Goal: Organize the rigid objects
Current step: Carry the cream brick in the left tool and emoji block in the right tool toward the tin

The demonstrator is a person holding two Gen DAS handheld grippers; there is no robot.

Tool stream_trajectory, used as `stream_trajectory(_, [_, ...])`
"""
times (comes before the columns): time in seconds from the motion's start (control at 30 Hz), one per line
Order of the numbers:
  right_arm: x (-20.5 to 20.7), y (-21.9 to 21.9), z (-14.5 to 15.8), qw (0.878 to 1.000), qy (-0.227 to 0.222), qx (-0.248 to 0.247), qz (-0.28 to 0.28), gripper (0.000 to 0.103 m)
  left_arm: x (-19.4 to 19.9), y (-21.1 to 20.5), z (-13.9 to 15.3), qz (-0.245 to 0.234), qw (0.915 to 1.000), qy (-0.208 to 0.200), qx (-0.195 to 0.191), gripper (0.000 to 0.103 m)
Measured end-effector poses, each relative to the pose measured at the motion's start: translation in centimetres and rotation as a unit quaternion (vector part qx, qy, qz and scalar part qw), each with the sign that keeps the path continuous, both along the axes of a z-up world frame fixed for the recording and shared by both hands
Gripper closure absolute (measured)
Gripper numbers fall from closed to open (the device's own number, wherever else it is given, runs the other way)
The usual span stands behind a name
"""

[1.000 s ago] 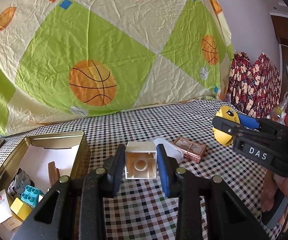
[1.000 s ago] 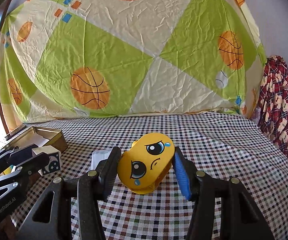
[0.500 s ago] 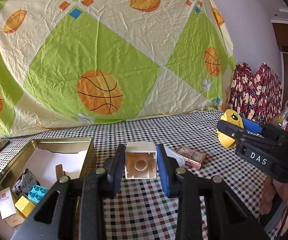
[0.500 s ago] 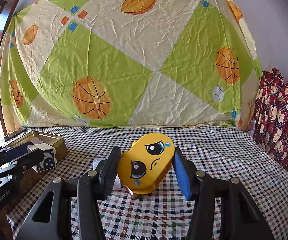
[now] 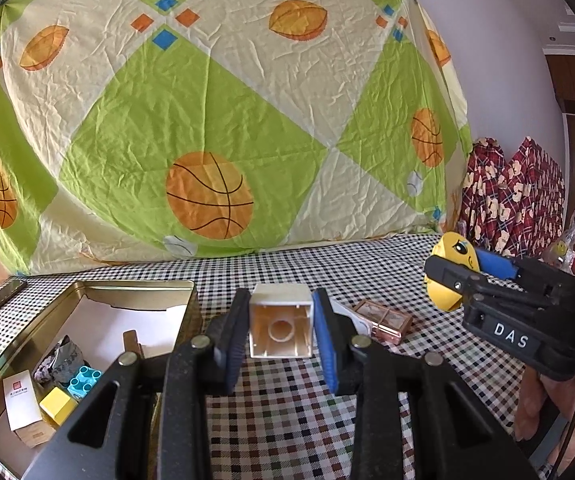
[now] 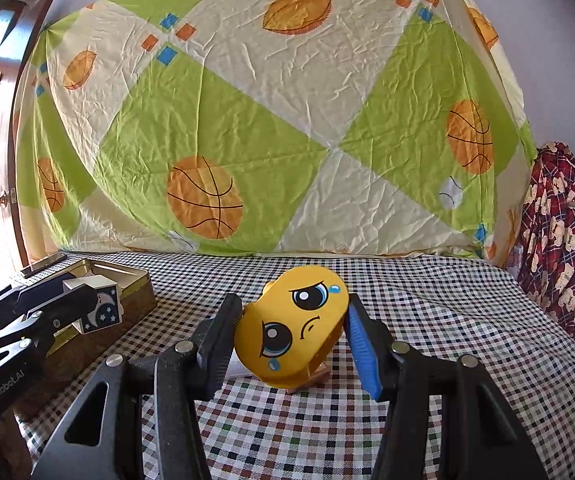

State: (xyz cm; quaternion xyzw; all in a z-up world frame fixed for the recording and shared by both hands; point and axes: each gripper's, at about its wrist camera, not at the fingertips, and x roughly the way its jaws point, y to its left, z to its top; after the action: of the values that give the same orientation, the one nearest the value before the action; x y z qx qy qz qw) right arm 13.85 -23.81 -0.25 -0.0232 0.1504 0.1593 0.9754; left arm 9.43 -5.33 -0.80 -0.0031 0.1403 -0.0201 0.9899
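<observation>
My left gripper (image 5: 280, 326) is shut on a cream toy block (image 5: 281, 322), held above the checked tablecloth just right of the gold tin (image 5: 133, 287); its hollow underside faces the camera. From the right wrist view the same block (image 6: 101, 309) shows a dark starry side, level with the tin (image 6: 135, 280). My right gripper (image 6: 293, 330) is shut on a yellow sad-face toy (image 6: 293, 330), held tilted above the cloth. In the left wrist view that toy (image 5: 449, 270) hangs at the right.
The tin holds a blue brick (image 5: 83, 376), a yellow cube (image 5: 57, 404), a card (image 5: 19, 400) and a crumpled wrapper (image 5: 59, 362). A rose-gold compact (image 5: 385, 318) and a white piece (image 5: 347, 314) lie on the cloth. A phone (image 5: 1, 298) lies far left. A sheet hangs behind.
My left gripper has shifted with the block, so the tin and the hanging sheet sit lower and further right in its view. The right gripper keeps the yellow toy almost still.
</observation>
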Motion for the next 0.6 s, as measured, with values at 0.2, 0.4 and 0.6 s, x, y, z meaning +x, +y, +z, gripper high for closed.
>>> stream_trajectory(0.2, [0.1,0.0,0.0,1.000,0.004,0.006,0.009,0.048,-0.5,0.1,0.0,-0.001,1.0000,-0.003,-0.003,0.072])
stream_trajectory(0.4, [0.0,0.2,0.0,0.999,0.005,0.014,0.034,0.048,-0.8,0.1,0.0,-0.005,1.0000,-0.003,-0.005,0.072])
stream_trajectory(0.6, [-0.1,0.4,0.0,0.999,0.011,0.018,0.033,0.048,-1.3,0.3,0.1,-0.003,1.0000,-0.006,-0.005,0.072])
